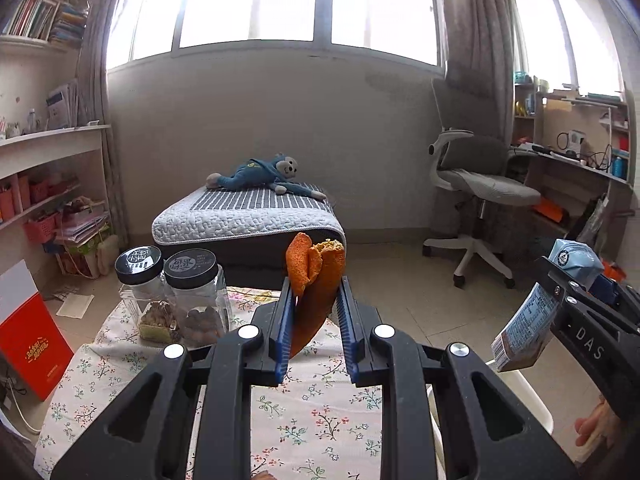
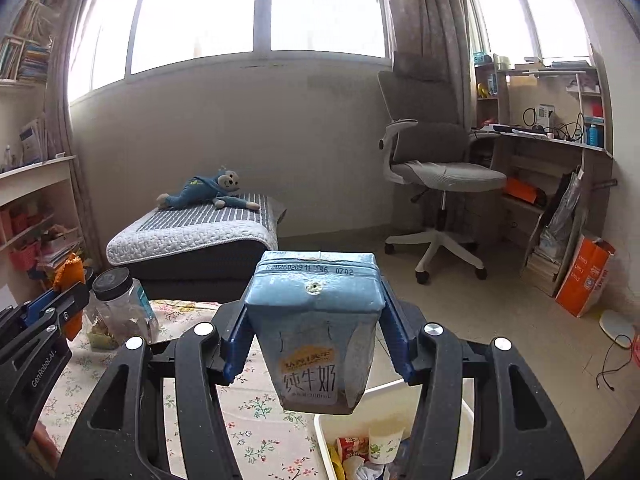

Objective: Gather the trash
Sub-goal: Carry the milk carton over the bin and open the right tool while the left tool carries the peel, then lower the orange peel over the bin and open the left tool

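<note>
Rough orange peel [image 1: 314, 280], matt paper carton [image 2: 316, 320]

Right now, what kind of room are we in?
Probably a bedroom or study room at home: a quilted bed with a toy monkey on it, a swivel chair at a cluttered desk, and bookshelves.

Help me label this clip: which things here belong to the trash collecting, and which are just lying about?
Job: curled orange peel in left gripper; blue milk carton in right gripper; white plastic bin.

Lying about: two black-lidded clear jars; blue plush monkey; grey office chair.
</note>
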### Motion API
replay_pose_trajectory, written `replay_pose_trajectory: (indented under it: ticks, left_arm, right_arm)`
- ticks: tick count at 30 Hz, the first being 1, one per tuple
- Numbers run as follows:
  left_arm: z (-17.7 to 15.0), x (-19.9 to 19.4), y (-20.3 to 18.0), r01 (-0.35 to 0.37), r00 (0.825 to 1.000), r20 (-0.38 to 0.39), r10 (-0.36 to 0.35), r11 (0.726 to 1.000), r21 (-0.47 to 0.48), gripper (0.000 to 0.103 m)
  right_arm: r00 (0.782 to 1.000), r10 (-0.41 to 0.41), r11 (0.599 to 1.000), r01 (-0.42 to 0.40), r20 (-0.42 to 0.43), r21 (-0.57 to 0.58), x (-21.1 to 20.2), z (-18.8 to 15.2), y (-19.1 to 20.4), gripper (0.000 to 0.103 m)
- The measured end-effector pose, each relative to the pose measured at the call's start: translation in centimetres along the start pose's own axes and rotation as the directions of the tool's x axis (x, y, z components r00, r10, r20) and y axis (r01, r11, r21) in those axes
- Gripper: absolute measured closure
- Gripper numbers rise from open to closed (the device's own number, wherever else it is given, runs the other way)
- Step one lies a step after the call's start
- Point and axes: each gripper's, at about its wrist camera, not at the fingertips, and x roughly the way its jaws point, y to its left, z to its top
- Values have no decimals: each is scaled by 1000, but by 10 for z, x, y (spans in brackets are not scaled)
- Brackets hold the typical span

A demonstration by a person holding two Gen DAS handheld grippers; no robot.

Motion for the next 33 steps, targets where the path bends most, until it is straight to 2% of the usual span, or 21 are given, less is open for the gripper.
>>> replay_pose_trajectory:
  ticks: [11,14,22,31,33]
  left_arm:
    - [-14,13,-40,58,998,-41,-56,997,46,81]
    - [-16,17,-56,82,996,-50,-79,994,68,81]
    - [-18,27,-100,180,980,-101,-172,981,72,81]
    - [-21,34,-166,291,949,-152,-276,953,88,81]
    - [-21,36,-180,309,942,-163,-292,947,89,81]
  right_arm:
    - [988,-123,989,130,-90,73,22,-9,-63,48]
    - [982,-165,980,174,-97,94,21,-10,-77,22]
    - [961,-264,951,273,-77,145,3,-10,-118,7]
    - [927,-360,913,372,-103,164,-10,-17,-167,7]
    - [913,-395,898,408,-105,166,-14,-19,-175,7]
